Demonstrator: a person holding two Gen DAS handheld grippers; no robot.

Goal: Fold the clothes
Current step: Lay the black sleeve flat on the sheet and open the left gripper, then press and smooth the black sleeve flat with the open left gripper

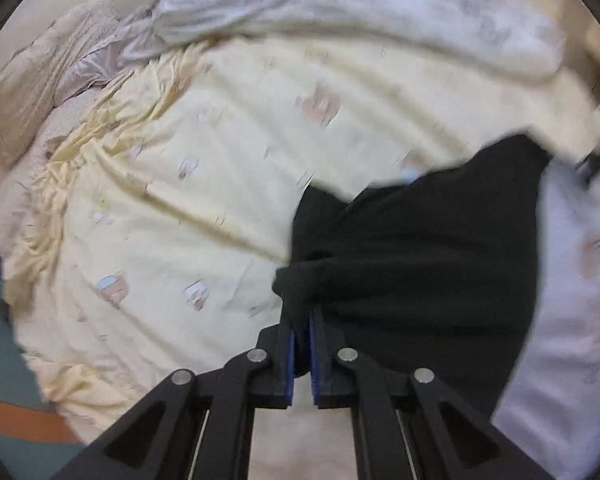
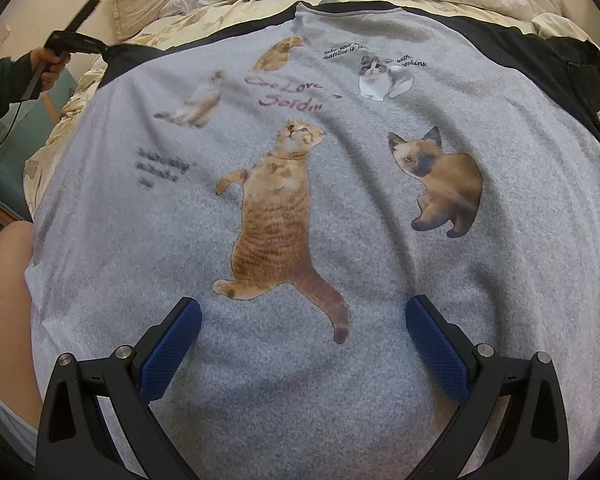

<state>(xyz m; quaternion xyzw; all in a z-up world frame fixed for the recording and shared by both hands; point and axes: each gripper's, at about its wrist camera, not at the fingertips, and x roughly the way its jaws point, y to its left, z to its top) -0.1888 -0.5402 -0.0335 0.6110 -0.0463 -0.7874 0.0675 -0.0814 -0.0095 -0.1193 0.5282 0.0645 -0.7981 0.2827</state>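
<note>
A: Where is the shirt (image 2: 340, 220) lying?

B: It is lying spread flat on a bed covered by a pale yellow sheet (image 1: 220, 128), print side up. It is a grey shirt with black sleeves.

A: How many cats are showing on the print?

B: Five: a big ginger one in the middle, a brown one with a dark face to its right, a grey-and-white one above that, and two blurred pale ones toward the upper left. Three patches of dark small text and one of red script are sitting among them.

A: What is the left gripper (image 1: 301, 320) doing?

B: Its two blue pads are squeezing together on a bunch of the black sleeve (image 1: 412, 248), the cloth pinched between them. In the right wrist view a hand (image 2: 48, 68) is holding that tool at the shirt's far left corner.

A: And the right gripper (image 2: 304, 320)?

B: Its two fingers are standing wide apart above the lower grey part of the shirt, gripping nothing.

A: Any boxes or baskets?

B: None are showing. One rumpled white duvet (image 1: 340, 12) is lying at the head of the bed, with one beige pillow (image 1: 32, 80) beside it.
</note>
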